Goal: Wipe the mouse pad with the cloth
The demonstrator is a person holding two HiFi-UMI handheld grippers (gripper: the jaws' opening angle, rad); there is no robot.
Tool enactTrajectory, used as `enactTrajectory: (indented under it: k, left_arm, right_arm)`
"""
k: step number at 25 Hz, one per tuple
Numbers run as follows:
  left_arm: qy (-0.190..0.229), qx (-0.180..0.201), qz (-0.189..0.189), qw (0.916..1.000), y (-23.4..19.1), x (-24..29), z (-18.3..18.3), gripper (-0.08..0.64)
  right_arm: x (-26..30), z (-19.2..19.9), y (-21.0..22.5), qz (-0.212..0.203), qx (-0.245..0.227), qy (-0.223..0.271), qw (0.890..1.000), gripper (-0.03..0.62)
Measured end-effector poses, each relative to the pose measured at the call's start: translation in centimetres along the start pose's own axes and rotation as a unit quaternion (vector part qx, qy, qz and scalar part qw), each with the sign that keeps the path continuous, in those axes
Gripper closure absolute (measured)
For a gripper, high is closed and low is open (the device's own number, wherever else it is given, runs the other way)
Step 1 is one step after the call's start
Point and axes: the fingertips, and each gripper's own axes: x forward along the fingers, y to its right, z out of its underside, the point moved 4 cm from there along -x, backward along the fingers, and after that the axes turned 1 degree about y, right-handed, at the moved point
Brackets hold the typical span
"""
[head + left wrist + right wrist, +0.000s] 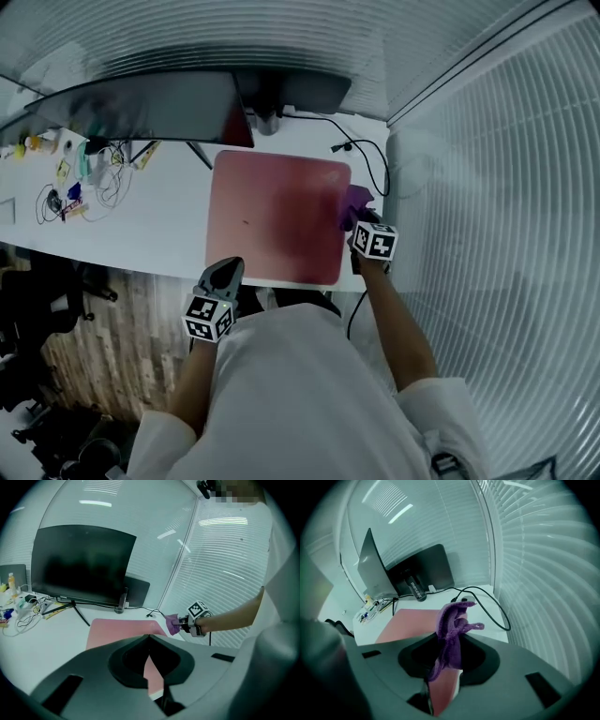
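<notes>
Mouse pad (277,216), pink, lies flat on white desk (150,225), just in front of dark monitor (141,108). Right gripper (449,641) is at the mouse pad's right edge, toward its far corner. Its jaws are clamped on purple cloth (451,625), which bunches up and sticks out past the tips. The cloth sits over that right edge; whether it touches the mouse pad cannot be told. Left gripper (149,638) is at the mouse pad's near left corner, jaws closed tip to tip with nothing between them. Black cable (373,161) loops on the desk beyond the mouse pad's far right corner. Small clutter (70,183) lies well left of the mouse pad.
</notes>
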Motion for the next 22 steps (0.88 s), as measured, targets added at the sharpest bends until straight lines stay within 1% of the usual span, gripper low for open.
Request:
enactTrajectory:
  k: [2,4,8,12,18,22]
  left_arm:
    - [0.006,0.006,0.002,1.0,-0.1,-0.5,-0.5,0.543]
    - [0.014,0.011,0.005,0.9998,-0.5,-1.2,-0.9,0.543]
    - [0.025,0.019,0.009,0.9995,-1.4,-3.1,-0.6,0.543]
    - [0.033,0.027,0.015,0.999,-2.6,-6.0,-0.1,0.543]
    - [0.048,0.036,0.026,0.9979,-3.7,-11.6,1.7,0.543]
    - [0.054,0.042,0.033,0.9971,-4.6,-14.7,3.3,0.543]
  right_arm:
    - [-1.2,1.1,-0.7,-0.015,0.002,0.005,1.0,0.46]
    - [-2.5,1.6,-1.5,-0.02,0.004,0.016,1.0,0.46]
    - [-5.4,2.8,-3.4,-0.023,0.004,0.039,0.999,0.46]
    - [-8.4,4.1,-6.3,-0.02,0.004,0.056,0.998,0.46]
    - [-13.4,6.5,-11.6,-0.019,-0.021,0.084,0.996,0.46]
    - [-16.5,8.8,-14.8,-0.017,-0.023,0.106,0.994,0.46]
